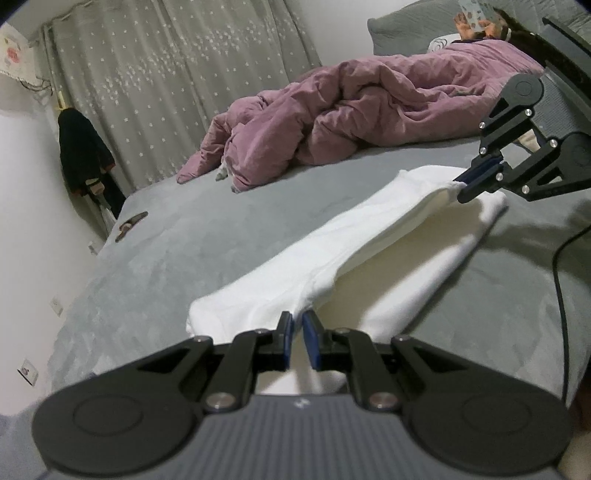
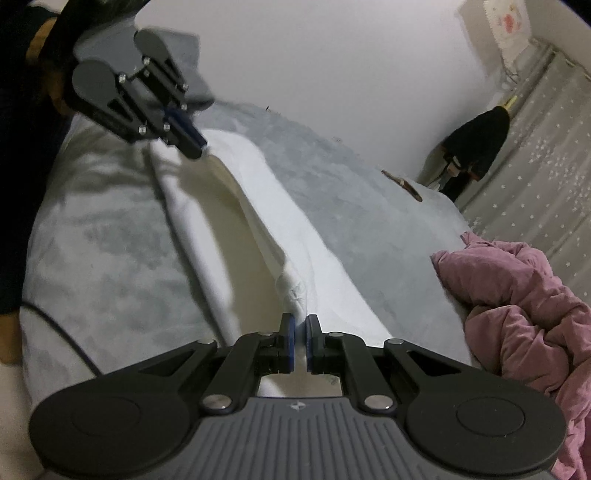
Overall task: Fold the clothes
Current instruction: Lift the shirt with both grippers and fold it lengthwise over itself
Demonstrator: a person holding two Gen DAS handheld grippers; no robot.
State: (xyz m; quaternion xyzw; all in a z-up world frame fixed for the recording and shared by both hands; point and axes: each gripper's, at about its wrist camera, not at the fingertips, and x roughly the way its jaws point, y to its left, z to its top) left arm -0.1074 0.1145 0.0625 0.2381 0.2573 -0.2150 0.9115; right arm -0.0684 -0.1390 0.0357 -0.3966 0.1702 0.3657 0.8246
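A white garment [image 1: 369, 236] lies stretched in a long band on the grey bed [image 1: 192, 251]. My left gripper [image 1: 298, 320] is shut on the garment's near edge and lifts the top layer. My right gripper [image 1: 458, 181] is shut on the garment's far edge, and the layer between the two hangs open like a fold. In the right wrist view the same garment [image 2: 280, 229] runs from my right gripper [image 2: 300, 325], shut on the cloth, to the left gripper [image 2: 201, 146], pinching the other end.
A crumpled purple duvet [image 1: 362, 110] lies on the far side of the bed, also in the right wrist view [image 2: 528, 302]. A person [image 1: 480, 26] lies under it by a grey pillow. A black cable [image 1: 561, 280] runs over the bed edge. Grey curtains [image 1: 166, 74] hang behind.
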